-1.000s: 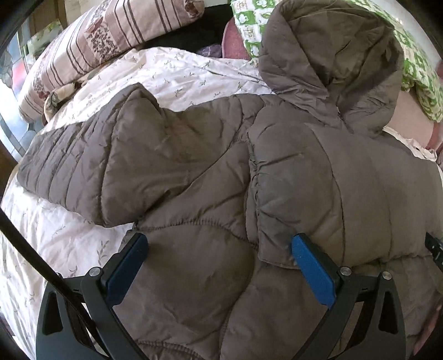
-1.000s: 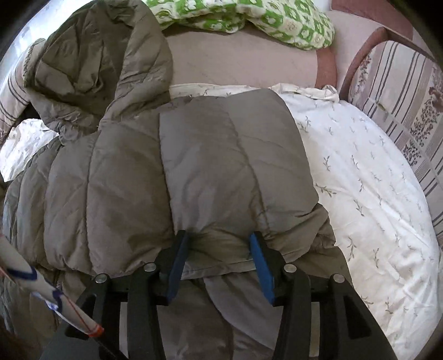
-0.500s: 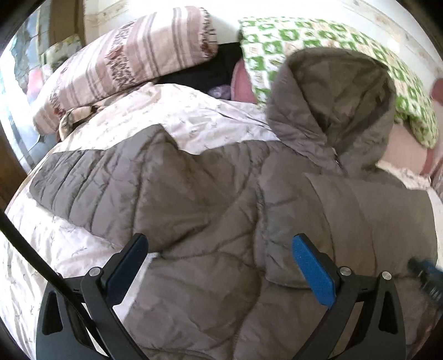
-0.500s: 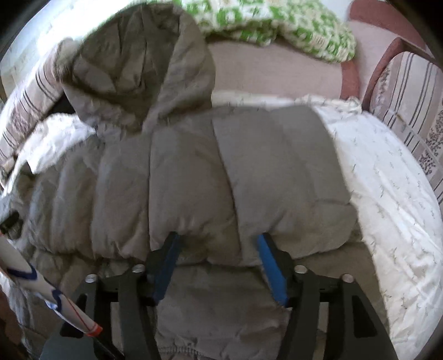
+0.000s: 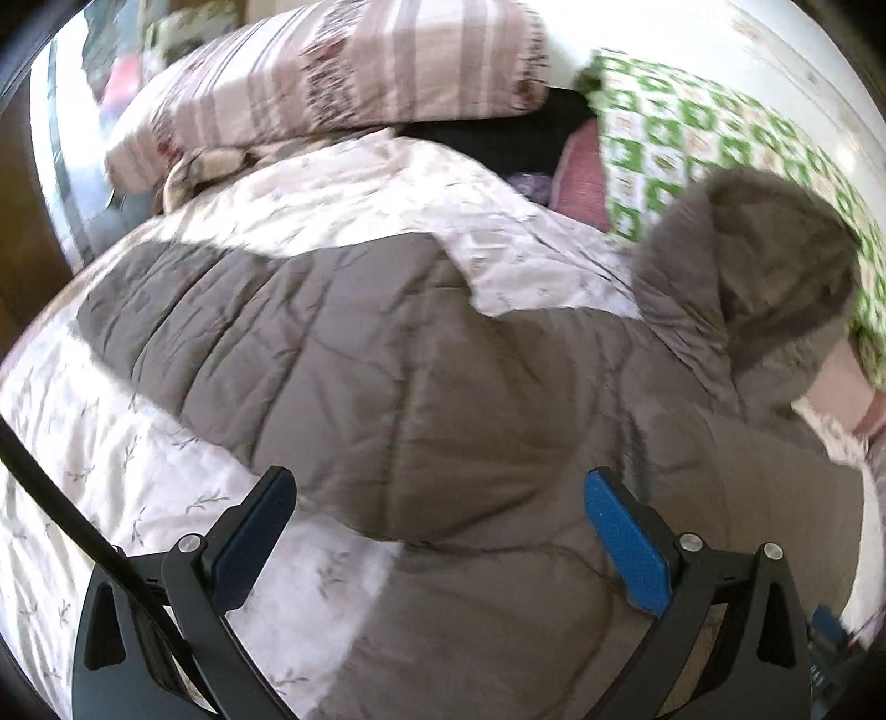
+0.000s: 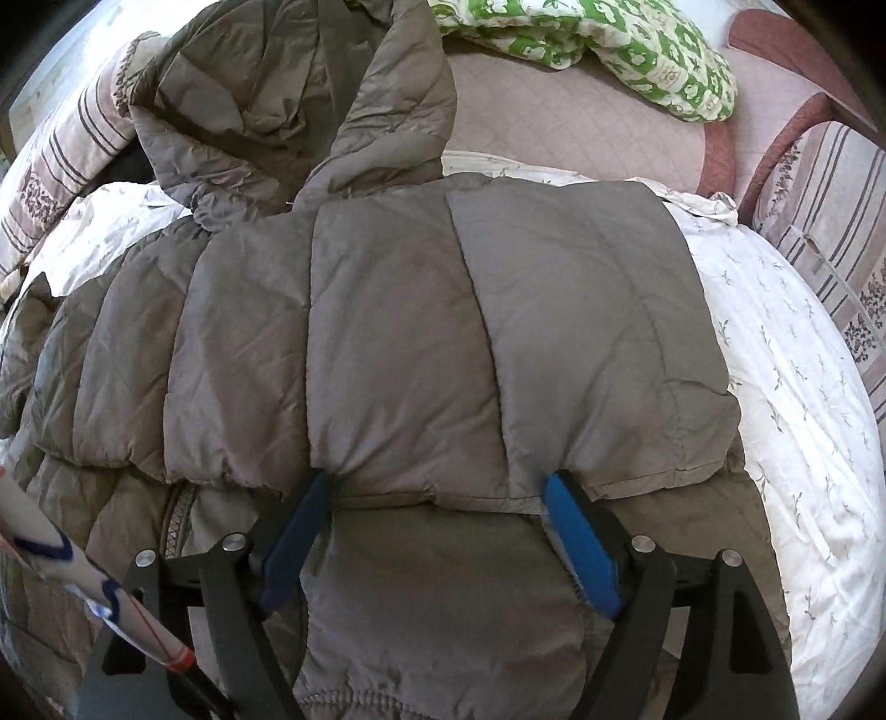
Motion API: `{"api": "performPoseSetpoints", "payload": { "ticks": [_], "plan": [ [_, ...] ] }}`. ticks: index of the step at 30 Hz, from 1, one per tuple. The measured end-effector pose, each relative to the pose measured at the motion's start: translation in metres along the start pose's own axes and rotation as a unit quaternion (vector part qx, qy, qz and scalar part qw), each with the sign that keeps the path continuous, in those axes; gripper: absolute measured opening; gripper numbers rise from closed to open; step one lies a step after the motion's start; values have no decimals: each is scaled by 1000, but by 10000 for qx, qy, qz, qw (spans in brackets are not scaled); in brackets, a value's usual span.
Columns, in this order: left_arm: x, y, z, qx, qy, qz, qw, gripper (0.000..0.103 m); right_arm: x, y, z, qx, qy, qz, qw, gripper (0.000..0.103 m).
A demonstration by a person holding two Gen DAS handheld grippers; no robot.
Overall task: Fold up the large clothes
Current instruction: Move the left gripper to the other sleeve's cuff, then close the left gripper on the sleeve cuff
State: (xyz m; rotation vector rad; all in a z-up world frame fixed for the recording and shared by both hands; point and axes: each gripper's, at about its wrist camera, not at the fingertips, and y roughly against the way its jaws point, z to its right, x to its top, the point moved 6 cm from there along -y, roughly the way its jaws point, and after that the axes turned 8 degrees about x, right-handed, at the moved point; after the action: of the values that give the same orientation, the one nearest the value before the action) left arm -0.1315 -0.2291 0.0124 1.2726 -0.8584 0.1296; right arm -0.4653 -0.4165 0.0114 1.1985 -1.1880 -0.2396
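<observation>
We see the grey puffer jacket [image 6: 398, 343] lying on the bed [image 6: 797, 387], its hood [image 6: 288, 94] toward the green patterned pillow [image 6: 637, 55]. One sleeve is folded across the jacket's body; the other sleeve [image 5: 232, 332] stretches out sideways toward the striped pillow [image 5: 354, 77]. The jacket's hem is cut off by both views, and we read no label or writing. Our right gripper [image 6: 437, 526] has jaws opening around the folded sleeve's edge. Our left gripper [image 5: 437, 526] hangs open above the jacket, gripping nothing; its view is blurred.

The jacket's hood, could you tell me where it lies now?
In the right wrist view the hood lies top left, beside the green pillow and above the jacket.
</observation>
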Motion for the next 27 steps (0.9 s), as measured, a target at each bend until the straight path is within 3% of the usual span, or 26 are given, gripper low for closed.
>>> {"api": "performPoseSetpoints", "payload": {
  "ticks": [10,19,24,27],
  "plan": [
    [26,-11,-66,214,624,-70,9978,103,0,-2,0,9,18,-60,10000,88],
    [38,-35,-130,297,1279,-274,9910,103,-5,-5,3,74,2,-203,9998,93],
    [48,-42,-185,188,1974,-187,9800,103,-5,-6,5,138,-61,-240,9996,94],
    [52,-46,-218,-11,2452,-103,9694,90,-5,-6,4,127,-42,-243,9996,95]
  ]
}}
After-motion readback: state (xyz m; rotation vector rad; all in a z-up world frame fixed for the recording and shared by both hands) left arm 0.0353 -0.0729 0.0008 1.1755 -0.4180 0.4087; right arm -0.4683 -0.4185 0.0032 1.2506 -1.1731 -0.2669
